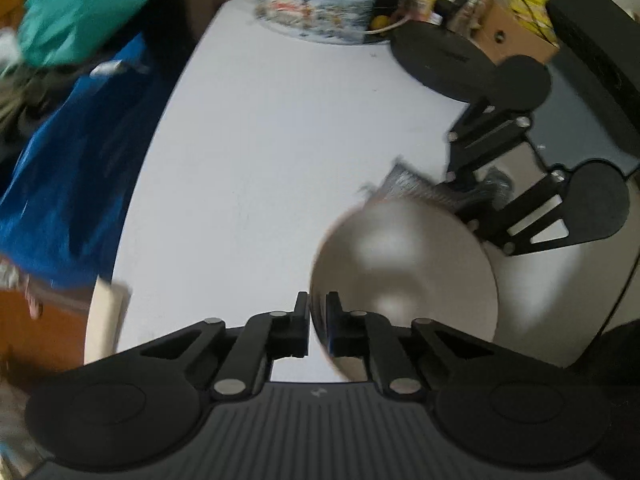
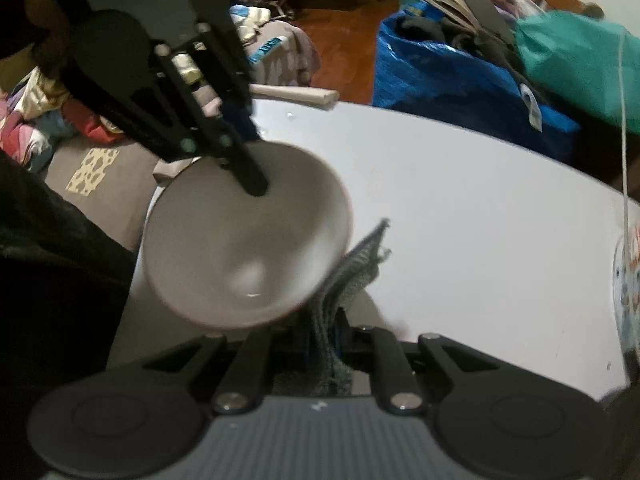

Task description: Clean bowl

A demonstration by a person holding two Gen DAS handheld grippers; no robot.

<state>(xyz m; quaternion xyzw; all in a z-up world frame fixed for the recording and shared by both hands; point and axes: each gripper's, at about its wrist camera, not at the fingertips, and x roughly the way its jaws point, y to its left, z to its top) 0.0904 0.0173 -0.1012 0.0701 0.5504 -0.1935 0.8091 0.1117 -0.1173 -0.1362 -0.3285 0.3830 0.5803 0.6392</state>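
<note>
Your left hand-held gripper [image 1: 318, 312] pinches the pale round ceramic bowl [image 1: 404, 272] rim at six o'clock; the right hand-held gripper [image 2: 324, 334], clamped on the grey woven cloth [image 2: 348, 276], wipes next.

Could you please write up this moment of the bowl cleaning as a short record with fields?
bowl: pale bowl, tilted, rim pinched by the left tool
cloth: grey cloth gripped in the right tool, lying against the bowl's outer side
table: white table beneath both
surroundings: blue bag and teal bag beyond the table edge
inside of bowl: looks clean, though the picture is blurred
</note>
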